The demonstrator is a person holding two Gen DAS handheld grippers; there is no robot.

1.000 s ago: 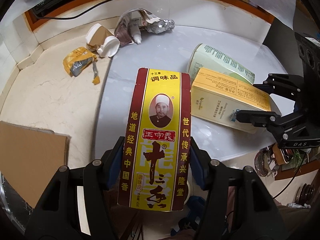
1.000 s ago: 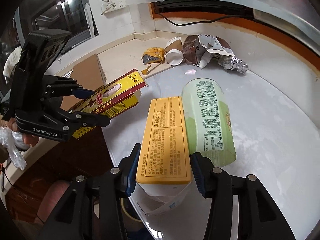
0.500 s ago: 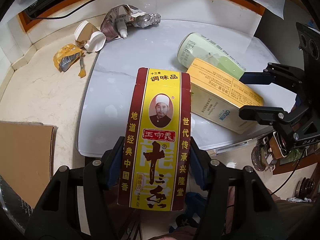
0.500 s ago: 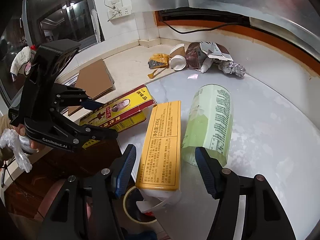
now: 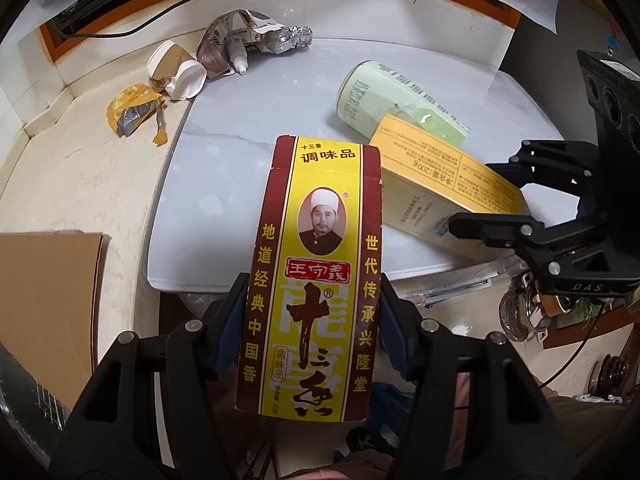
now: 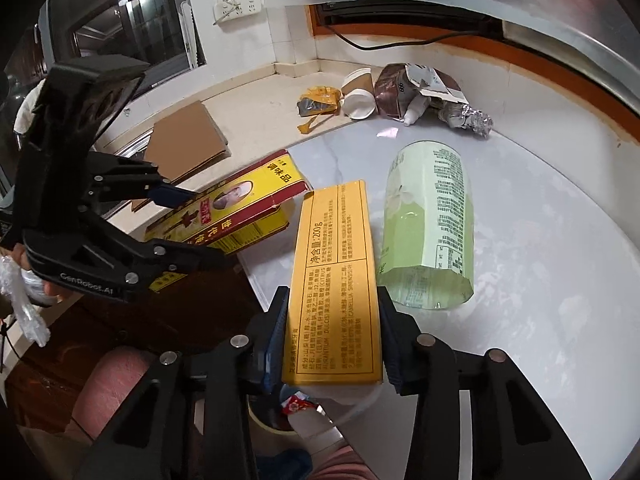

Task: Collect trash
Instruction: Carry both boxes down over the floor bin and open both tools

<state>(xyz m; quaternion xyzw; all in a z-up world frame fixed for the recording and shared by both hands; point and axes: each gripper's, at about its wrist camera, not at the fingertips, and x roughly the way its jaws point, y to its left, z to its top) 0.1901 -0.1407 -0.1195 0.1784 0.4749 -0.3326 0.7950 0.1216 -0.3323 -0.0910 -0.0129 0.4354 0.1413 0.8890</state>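
Note:
My left gripper point(image 5: 312, 324) is shut on a red and yellow spice box point(image 5: 316, 264), held off the near edge of the white table point(image 5: 240, 160). It also shows in the right wrist view point(image 6: 236, 208). My right gripper point(image 6: 334, 336) is shut on a long yellow box point(image 6: 336, 280) at the table's near edge; in the left wrist view that box point(image 5: 448, 184) lies right of the spice box. A pale green cylindrical pack point(image 6: 432, 220) lies on the table beside it.
Crumpled trash sits at the back: paper cups point(image 5: 176, 72), a yellow wrapper point(image 5: 134, 112), a torn bag point(image 5: 228, 40) and foil point(image 5: 288, 38). Flat cardboard point(image 5: 44, 292) lies on the left counter. A bin with a red wrapper point(image 6: 300, 408) is below the right gripper.
My right gripper opened around the yellow box half a second ago and is now shut on it again. My left gripper with the spice box pulled back toward the table's near edge.

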